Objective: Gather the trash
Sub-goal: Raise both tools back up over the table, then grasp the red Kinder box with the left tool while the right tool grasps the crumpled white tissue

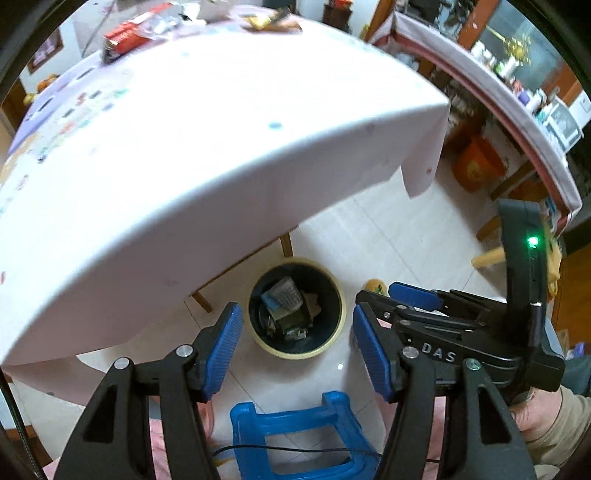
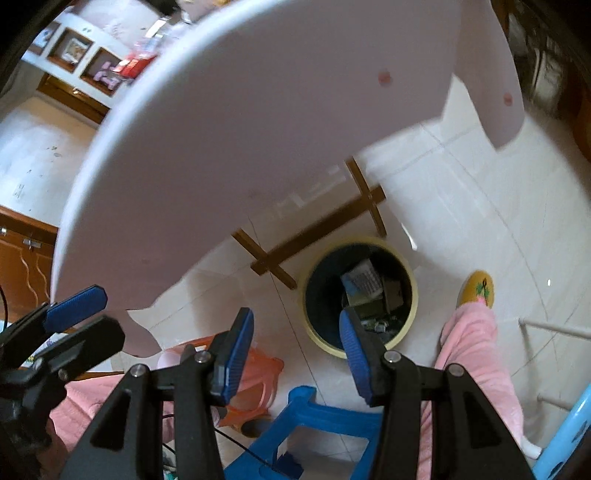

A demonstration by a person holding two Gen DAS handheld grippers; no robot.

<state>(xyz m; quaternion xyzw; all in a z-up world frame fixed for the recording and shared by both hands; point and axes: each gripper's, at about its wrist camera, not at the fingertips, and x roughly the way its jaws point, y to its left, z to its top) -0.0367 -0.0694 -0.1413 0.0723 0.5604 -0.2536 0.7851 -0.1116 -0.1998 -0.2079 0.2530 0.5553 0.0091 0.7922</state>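
Observation:
A round yellow-rimmed bin (image 1: 297, 307) with a dark liner stands on the floor by the table leg, holding several wrappers and cartons. It also shows in the right wrist view (image 2: 360, 295). My left gripper (image 1: 297, 350) is open and empty, held above the bin. My right gripper (image 2: 297, 354) is open and empty, also above the bin; it shows in the left wrist view (image 1: 384, 299) at the right. More trash, a red packet (image 1: 125, 37) and wrappers (image 1: 269, 20), lies on the far side of the table (image 1: 221, 147).
A blue plastic stool (image 1: 295, 432) stands just below the grippers, and an orange stool (image 2: 255, 380) beside it. The white tablecloth hangs over the table edge (image 2: 258, 147). A pink-trousered leg and yellow slipper (image 2: 478, 290) are right of the bin. A cluttered side table (image 1: 517, 110) stands at the right.

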